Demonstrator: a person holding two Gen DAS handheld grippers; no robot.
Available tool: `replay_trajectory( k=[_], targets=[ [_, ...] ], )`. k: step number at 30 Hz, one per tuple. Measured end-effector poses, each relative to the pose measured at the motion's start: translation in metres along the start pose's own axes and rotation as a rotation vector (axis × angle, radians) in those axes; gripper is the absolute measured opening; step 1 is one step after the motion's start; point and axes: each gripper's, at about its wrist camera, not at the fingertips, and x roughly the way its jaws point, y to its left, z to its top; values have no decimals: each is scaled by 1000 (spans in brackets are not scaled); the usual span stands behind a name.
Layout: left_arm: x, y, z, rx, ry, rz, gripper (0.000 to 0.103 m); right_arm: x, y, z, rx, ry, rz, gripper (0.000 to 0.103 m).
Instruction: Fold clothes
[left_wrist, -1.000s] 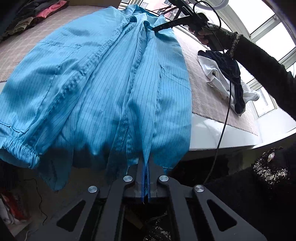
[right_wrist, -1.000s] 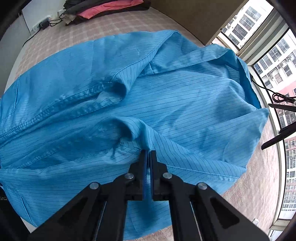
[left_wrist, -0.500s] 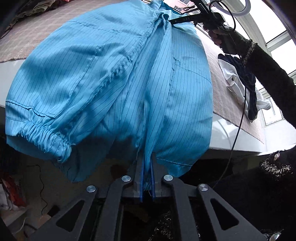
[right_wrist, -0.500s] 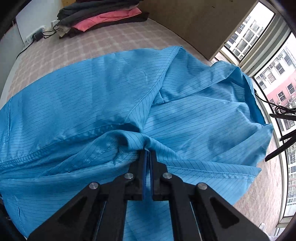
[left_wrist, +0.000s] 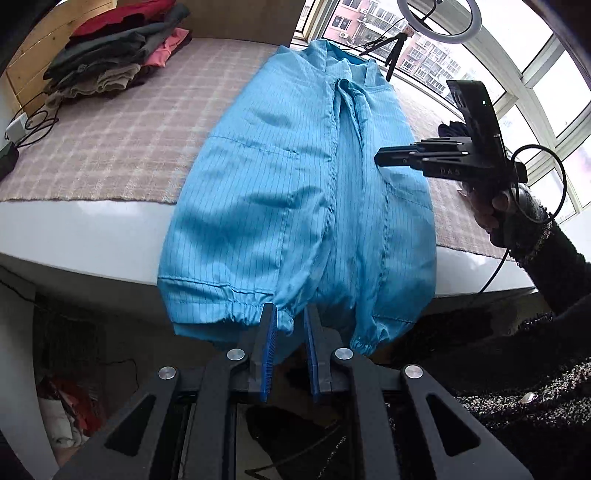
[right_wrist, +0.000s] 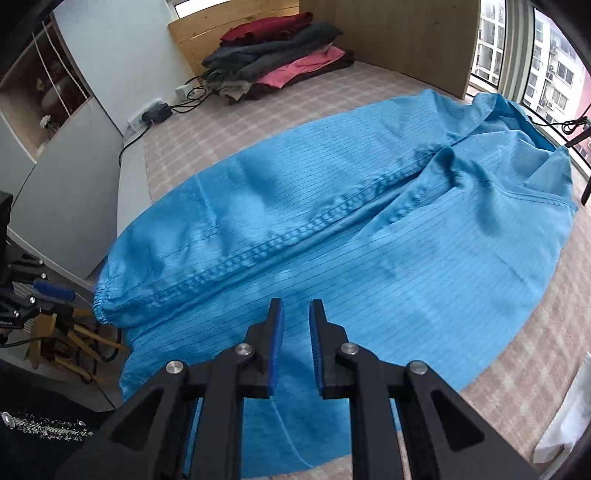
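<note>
The blue striped coat (left_wrist: 295, 192) lies spread lengthwise on the bed (left_wrist: 110, 147), front closed, collar at the far end away from the left gripper (left_wrist: 289, 347) and its gathered hem hanging over the bed's near edge, directly ahead of that gripper's tips. Both sides look already turned in toward the middle seam, so the garment reads as a long narrow panel; this first stage of folding seems done. The left gripper's jaws have just been opening and now stand narrowly apart: a bit of the hem shows between the blue pads (left_wrist: 269, 350), but they do not appear to press it. The right gripper (right_wrist: 296, 347) has also just been opening; its jaws are slightly apart, with nothing gripped, above the coat's flat panel, which lies below and ahead of its tips. In the left view the right gripper (left_wrist: 384, 157) hangs over the coat's right side, apart from the cloth. Left to do, by the look of it: fold the length over, hem toward collar, and probably set the bundle with the stacked clothes (right_wrist: 273, 62) at the far end of the bed
</note>
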Motion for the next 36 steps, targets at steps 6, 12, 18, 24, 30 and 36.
replay_trajectory(
  k=[6,12,18,24,30,36],
  targets=[
    [17,25,39,152,9,-99,16,38,28,12,70,6,-120,15],
    [14,70,54,274,25,-116,22,-42,20,-47,507,-186,-210,24],
    [28,85,50,318,55,-166,22,-78,54,-148,834,-248,-368,27],
    [47,34,28,474,34,-245,22,-45,85,-132,790,-235,-391,27],
    [72,-3,11,514,38,-286,22,-6,97,-111,678,-166,-390,26],
    [69,-19,5,539,43,-308,22,-7,97,-107,614,-123,-356,26]
  ],
)
